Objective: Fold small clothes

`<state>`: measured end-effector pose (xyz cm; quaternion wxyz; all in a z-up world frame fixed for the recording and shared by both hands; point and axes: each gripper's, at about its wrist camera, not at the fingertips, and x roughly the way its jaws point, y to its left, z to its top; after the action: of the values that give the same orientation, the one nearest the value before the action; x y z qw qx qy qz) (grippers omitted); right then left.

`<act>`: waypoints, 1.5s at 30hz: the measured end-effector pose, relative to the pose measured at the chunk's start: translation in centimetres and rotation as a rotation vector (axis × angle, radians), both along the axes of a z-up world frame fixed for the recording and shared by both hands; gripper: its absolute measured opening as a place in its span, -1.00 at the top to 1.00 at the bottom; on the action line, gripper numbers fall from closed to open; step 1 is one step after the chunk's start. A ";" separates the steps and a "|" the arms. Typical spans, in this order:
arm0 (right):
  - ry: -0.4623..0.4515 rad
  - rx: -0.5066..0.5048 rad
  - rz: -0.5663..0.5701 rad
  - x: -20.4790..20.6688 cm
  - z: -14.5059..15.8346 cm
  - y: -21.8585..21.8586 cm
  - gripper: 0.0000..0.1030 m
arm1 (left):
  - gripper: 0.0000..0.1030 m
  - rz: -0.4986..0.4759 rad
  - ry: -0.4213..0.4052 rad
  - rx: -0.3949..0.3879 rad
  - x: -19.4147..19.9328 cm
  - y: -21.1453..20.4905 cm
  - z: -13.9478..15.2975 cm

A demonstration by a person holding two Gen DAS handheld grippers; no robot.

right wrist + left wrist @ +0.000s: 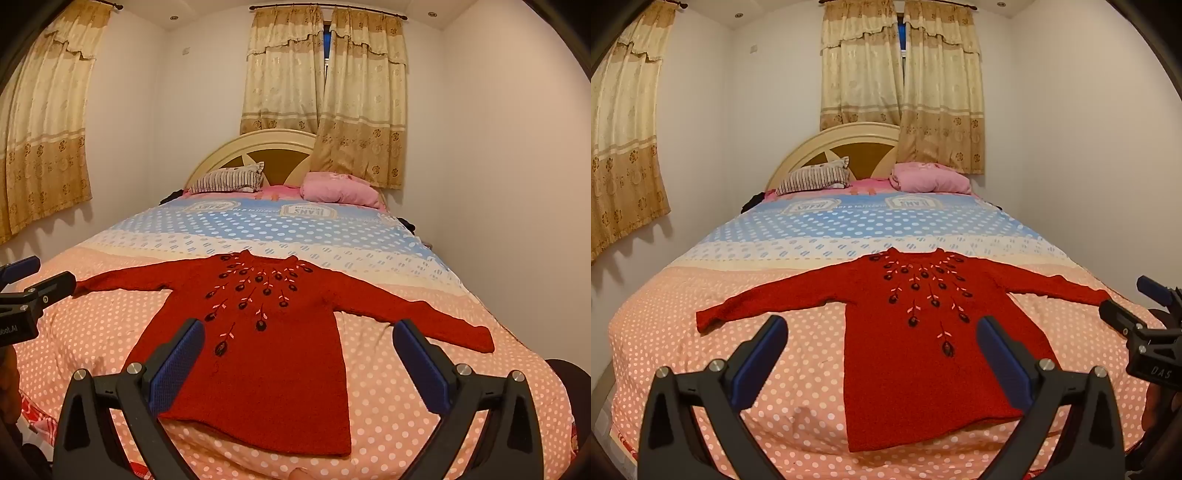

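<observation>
A small red knitted sweater (pixel 916 332) with dark embroidered flowers lies flat, front up, on the bed, sleeves spread out to both sides; it also shows in the right wrist view (pixel 266 350). My left gripper (pixel 882 328) is open and empty, held above the sweater's lower left part. My right gripper (pixel 299 332) is open and empty, held above the sweater's lower right part. The right gripper also shows at the right edge of the left wrist view (pixel 1134 306), and the left gripper shows at the left edge of the right wrist view (pixel 40 277).
The bed (pixel 701 350) has a pink dotted cover near me and blue dotted bands farther off. A striped pillow (pixel 816 177) and a pink pillow (pixel 931 179) lie by the headboard (pixel 849 140). Curtains (pixel 901 81) hang behind; white walls flank both sides.
</observation>
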<state>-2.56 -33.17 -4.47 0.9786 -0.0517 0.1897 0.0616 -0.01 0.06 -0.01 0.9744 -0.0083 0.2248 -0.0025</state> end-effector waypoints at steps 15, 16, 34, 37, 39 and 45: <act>0.009 0.005 0.003 -0.2 0.1 0.1 -0.98 | -1.00 0.003 -0.004 0.022 0.0 0.3 0.2; 0.008 0.004 0.003 -0.3 0.1 0.2 -0.98 | -1.00 0.003 -0.002 0.024 0.2 0.3 0.1; 0.014 0.007 0.012 -0.1 -0.5 0.4 -0.98 | -1.00 0.005 0.005 0.029 0.3 0.4 -0.4; 0.014 0.007 0.013 -0.1 -0.5 0.4 -0.98 | -1.00 0.004 0.005 0.028 0.3 0.4 -0.4; 0.013 0.006 0.012 -0.1 -0.5 0.4 -0.98 | -1.00 0.005 0.005 0.028 0.3 0.4 -0.4; 0.013 0.006 0.013 -0.1 -0.4 0.4 -0.98 | -1.00 0.005 0.005 0.027 0.4 0.4 -0.3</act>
<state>-2.68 -32.73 -4.92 0.9770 -0.0496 0.1956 0.0690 0.36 0.45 -0.33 0.9739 0.0044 0.2270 0.0028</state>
